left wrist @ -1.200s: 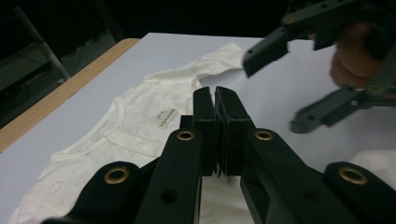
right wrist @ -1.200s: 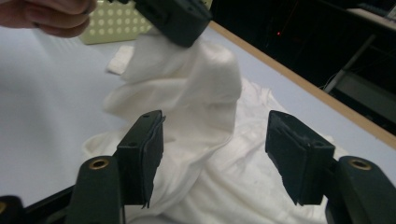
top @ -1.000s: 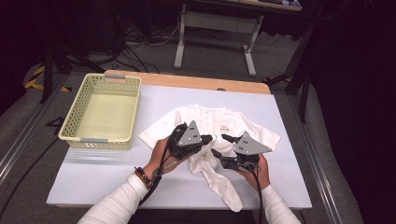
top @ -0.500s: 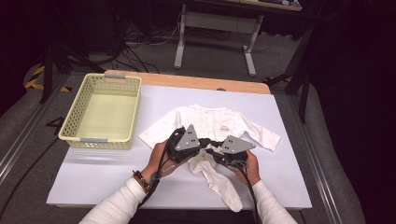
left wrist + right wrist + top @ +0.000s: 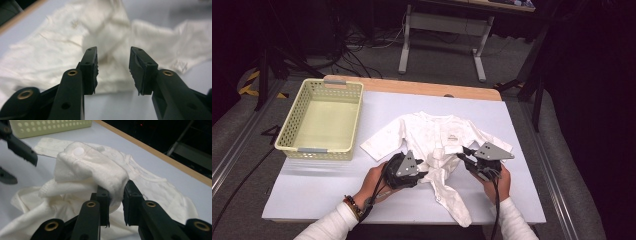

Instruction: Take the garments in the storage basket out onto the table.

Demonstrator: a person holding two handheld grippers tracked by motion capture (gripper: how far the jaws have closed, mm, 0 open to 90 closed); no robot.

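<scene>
A white baby onesie (image 5: 432, 132) lies spread on the white table (image 5: 312, 180), one leg trailing toward the near edge. My right gripper (image 5: 464, 154) is shut on a bunched fold of the onesie (image 5: 92, 167), which has a snap button and drapes over its jaws; in the right gripper view, the right gripper (image 5: 116, 195) pinches the cloth just closed on. My left gripper (image 5: 424, 175) sits low at the onesie's crotch. Its jaws have just been opening. In the left gripper view, the left gripper (image 5: 113, 72) stands open with nothing between the pads, the onesie (image 5: 62, 50) lying beyond.
A pale yellow-green perforated basket (image 5: 322, 120) stands at the table's left, also at the top of the right gripper view as the basket (image 5: 50, 127). A wooden strip (image 5: 412, 87) borders the far edge. The other gripper's jaw (image 5: 21, 150) shows at upper left there.
My left gripper has sunk toward the table and its jaws have parted. My right gripper reached left to the onesie's middle, closed on a fold and drew back to the right with it.
</scene>
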